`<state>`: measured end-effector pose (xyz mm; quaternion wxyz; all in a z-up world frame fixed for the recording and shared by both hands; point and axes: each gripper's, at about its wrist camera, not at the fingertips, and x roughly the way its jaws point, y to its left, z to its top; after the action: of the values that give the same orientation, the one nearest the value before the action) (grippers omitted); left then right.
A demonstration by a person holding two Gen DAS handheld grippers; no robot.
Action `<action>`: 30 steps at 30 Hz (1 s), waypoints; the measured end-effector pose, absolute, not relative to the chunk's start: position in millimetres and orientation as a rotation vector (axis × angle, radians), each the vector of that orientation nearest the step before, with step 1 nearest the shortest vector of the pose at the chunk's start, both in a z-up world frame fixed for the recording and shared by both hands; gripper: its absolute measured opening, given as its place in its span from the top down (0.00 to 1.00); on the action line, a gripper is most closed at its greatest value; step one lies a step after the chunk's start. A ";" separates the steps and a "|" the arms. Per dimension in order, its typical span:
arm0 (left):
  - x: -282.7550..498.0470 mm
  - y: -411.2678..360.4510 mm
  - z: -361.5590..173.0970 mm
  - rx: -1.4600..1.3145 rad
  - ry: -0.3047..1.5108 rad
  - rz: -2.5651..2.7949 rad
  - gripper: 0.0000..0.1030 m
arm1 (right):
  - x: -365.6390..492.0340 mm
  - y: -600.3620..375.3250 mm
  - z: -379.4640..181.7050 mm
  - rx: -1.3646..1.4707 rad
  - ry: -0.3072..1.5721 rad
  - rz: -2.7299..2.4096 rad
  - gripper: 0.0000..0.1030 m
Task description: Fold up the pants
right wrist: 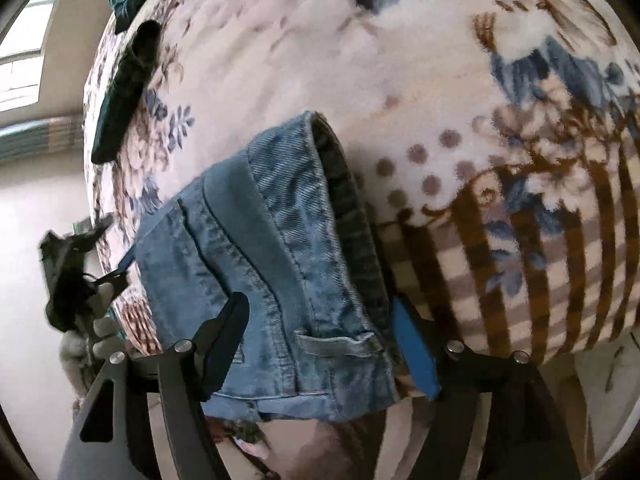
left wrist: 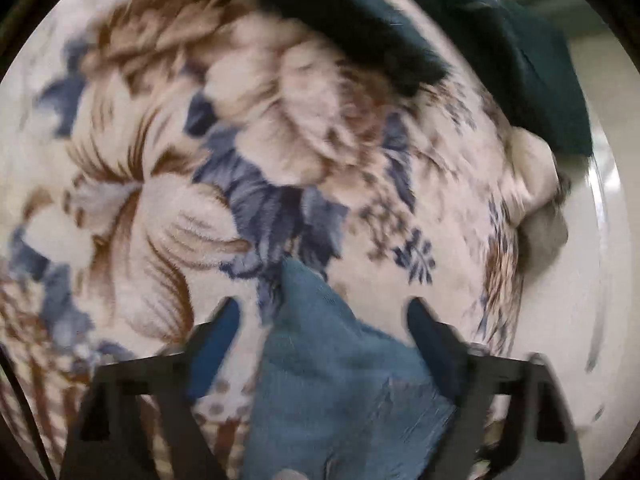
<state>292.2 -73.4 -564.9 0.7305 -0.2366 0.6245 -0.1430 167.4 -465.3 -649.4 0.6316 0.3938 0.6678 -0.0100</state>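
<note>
Light blue denim pants (right wrist: pixel 272 248) lie folded on a floral blanket (right wrist: pixel 400 60); the waistband with a belt loop faces my right gripper (right wrist: pixel 320 312). That gripper's jaws stand open around the waistband end, one on each side. In the left wrist view, a blue denim part (left wrist: pixel 336 368) lies between the open jaws of my left gripper (left wrist: pixel 322 312), which is not closed on it. The left view is motion-blurred.
Dark teal garments (left wrist: pixel 500 48) lie at the far edge of the blanket (left wrist: pixel 200 140); they also show in the right wrist view (right wrist: pixel 124 80). The bed edge and pale floor (right wrist: pixel 36 208) lie to the left. The other hand-held gripper (right wrist: pixel 76 272) shows there.
</note>
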 end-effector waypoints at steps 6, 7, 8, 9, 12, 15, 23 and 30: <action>245.8 -85.1 -578.4 -0.427 1.437 -0.412 0.00 | 176.0 -438.2 -700.8 0.994 1.550 0.240 0.08; 242.2 -88.2 -586.5 -0.424 1.462 -0.414 0.00 | 179.2 -434.6 -702.9 0.994 1.549 0.269 0.06; 238.0 -89.2 -594.4 -0.426 1.485 -0.417 0.01 | 181.8 -431.6 -702.2 0.997 1.545 0.287 0.06; 233.5 -90.0 -604.3 -0.423 1.517 -0.408 0.01 | 184.1 -429.7 -698.3 1.012 1.521 0.331 0.06; 222.9 -80.8 -625.5 -0.477 1.551 -0.384 0.01 | 183.7 -429.5 -700.4 0.998 1.499 0.388 0.06; 223.8 -80.5 -631.3 -0.488 1.544 -0.404 0.01 | 186.3 -421.9 -714.2 0.976 1.500 0.378 0.06; 225.9 -92.9 -607.1 -0.544 1.488 -0.498 0.69 | 168.8 -413.2 -686.6 0.929 1.455 0.275 0.57; 225.7 -85.8 -562.7 -0.605 1.434 -0.531 0.75 | 163.9 -396.9 -644.3 0.963 1.367 0.270 0.65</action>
<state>225.7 -85.8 -562.7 0.6805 -0.2693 0.6391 -0.2365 163.9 -396.9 -644.3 0.6624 0.4260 0.6046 0.1194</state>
